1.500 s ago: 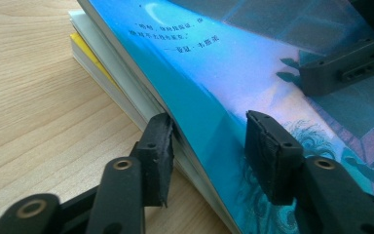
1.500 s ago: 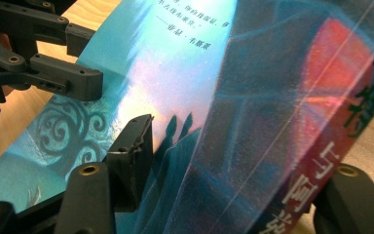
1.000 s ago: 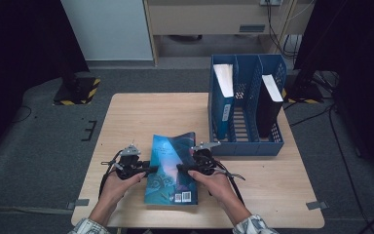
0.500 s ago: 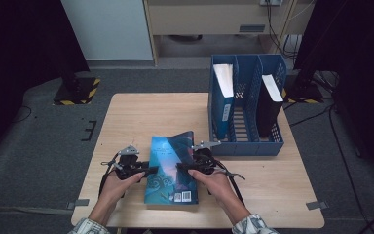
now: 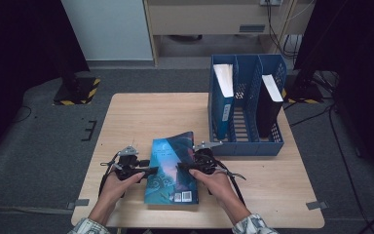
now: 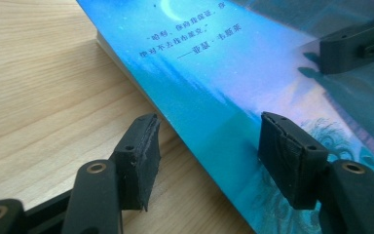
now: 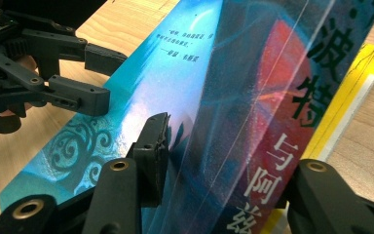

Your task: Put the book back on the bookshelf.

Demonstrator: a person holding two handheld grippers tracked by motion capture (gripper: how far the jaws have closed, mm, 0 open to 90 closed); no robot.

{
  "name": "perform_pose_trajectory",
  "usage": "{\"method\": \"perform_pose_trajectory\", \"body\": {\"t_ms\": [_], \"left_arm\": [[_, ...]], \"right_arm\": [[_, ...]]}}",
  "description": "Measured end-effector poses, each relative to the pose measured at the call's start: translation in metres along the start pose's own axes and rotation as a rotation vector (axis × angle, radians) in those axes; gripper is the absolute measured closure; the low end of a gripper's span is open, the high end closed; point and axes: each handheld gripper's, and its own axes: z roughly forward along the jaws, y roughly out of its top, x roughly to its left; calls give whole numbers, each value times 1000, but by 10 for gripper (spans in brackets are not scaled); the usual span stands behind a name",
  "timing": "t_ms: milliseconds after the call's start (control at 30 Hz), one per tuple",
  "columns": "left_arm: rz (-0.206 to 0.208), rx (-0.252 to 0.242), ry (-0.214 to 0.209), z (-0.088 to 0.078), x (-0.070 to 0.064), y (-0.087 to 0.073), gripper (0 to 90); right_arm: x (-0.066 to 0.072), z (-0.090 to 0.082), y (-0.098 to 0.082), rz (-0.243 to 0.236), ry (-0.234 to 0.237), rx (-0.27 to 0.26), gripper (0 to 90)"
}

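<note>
Lying on the wooden table [image 5: 141,112], the blue paperback [image 5: 171,168] has its spine side clamped by the right gripper [image 5: 187,167]. Jaws of the left gripper [image 5: 150,170] have just been opening and straddle the book's other edge, pads clear of it.

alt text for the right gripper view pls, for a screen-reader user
The right gripper has its two black jaws either side of the spine edge of a blue book printed with Chinese text, tilted up off the wooden table. The left gripper reaches in at upper left, jaws apart over the book's opposite edge.
</note>
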Motion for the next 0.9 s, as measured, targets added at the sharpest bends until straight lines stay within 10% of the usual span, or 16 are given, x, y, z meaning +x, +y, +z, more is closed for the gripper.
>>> {"method": "perform_pose_trajectory", "body": {"t_ms": [300, 467, 900], "left_arm": [[-8, 2, 13, 4, -1, 3, 375], [2, -15, 42, -3, 1, 7, 580], [0, -20, 62, -8, 2, 11, 766]], "right_arm": [[0, 0, 0, 2, -4, 4, 546], [3, -1, 2, -17, -14, -3, 559], [8, -4, 9, -32, -37, -18, 601]]}}
